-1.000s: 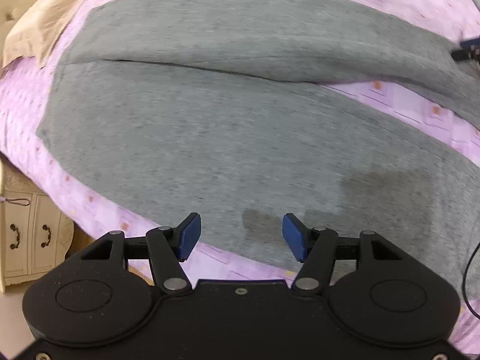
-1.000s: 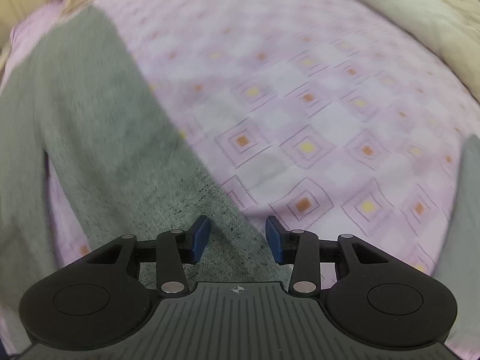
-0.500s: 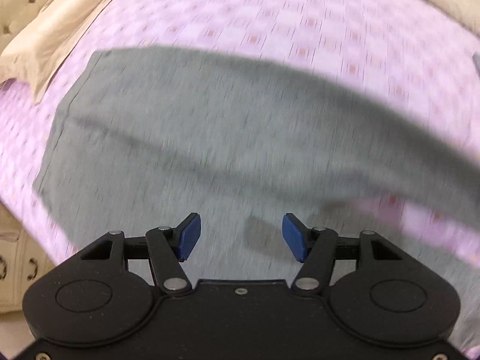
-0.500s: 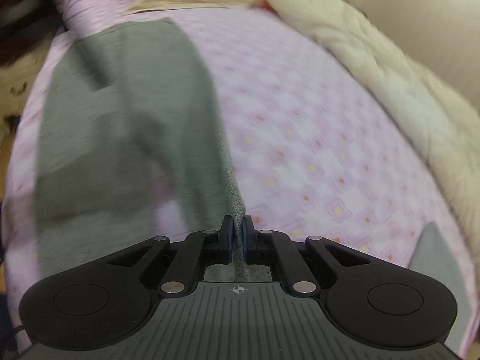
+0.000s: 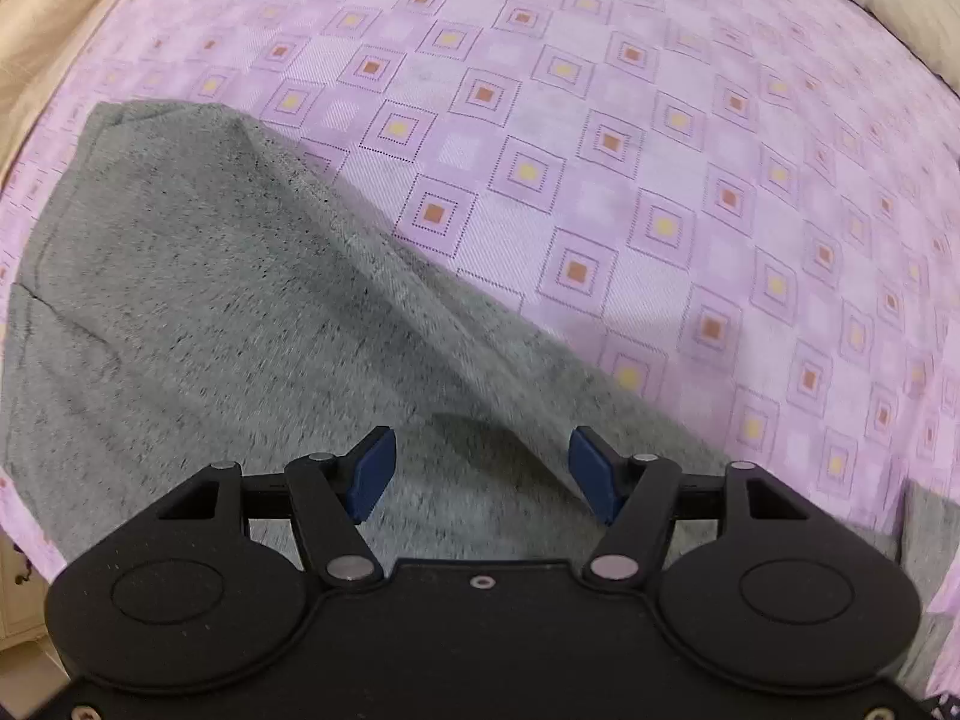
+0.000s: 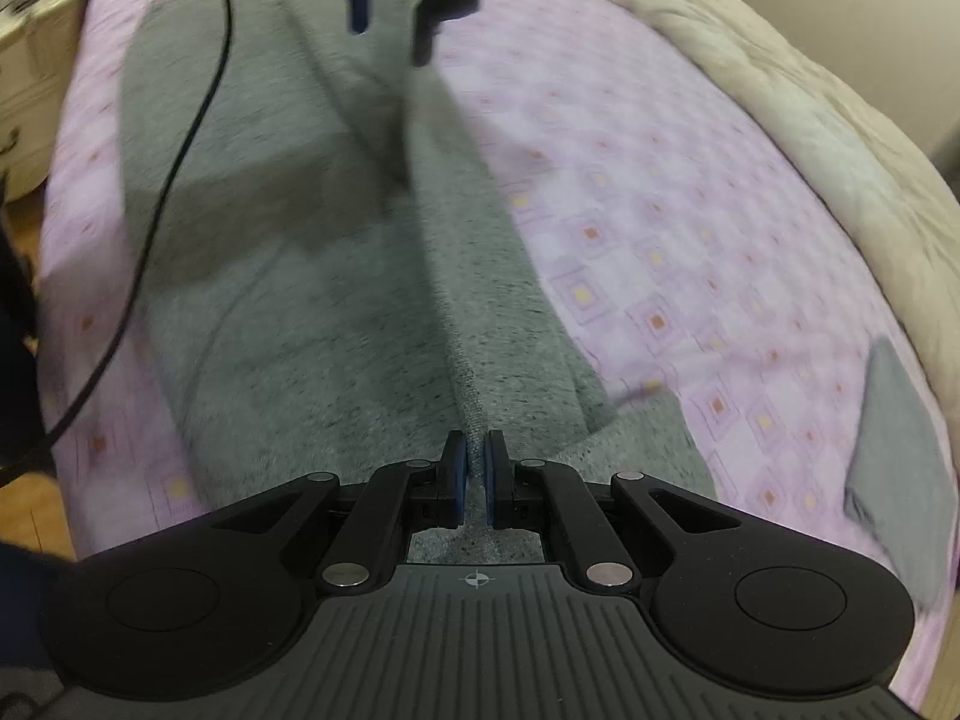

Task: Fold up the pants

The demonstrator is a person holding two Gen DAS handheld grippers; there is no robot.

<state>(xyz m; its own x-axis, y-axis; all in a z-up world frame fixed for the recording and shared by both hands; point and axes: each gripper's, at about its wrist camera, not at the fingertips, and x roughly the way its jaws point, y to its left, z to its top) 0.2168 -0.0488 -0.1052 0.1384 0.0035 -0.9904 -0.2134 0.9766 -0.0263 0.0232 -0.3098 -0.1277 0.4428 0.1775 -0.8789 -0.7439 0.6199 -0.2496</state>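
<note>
Grey pants (image 5: 210, 300) lie on a pink checked bedsheet (image 5: 600, 120). My left gripper (image 5: 483, 474) points straight down above the pants near their far edge; its jaws are opening, and the cloth lies under the gap untouched. In the right wrist view the pants (image 6: 300, 300) stretch away from me with a raised ridge down the middle. My right gripper (image 6: 474, 474) is shut on that ridge of cloth at the near end. The left gripper (image 6: 390, 24) hangs over the far end of the pants.
A cream blanket (image 6: 780, 90) is bunched along the right side of the bed. Another grey cloth (image 6: 894, 450) lies at the right. A black cable (image 6: 180, 150) hangs over the left side. A white dresser (image 6: 24, 60) stands beside the bed.
My right gripper has closed on the pants' edge and pulled it up and across. My left gripper has travelled over the pants to their far edge, bringing more bare sheet into view.
</note>
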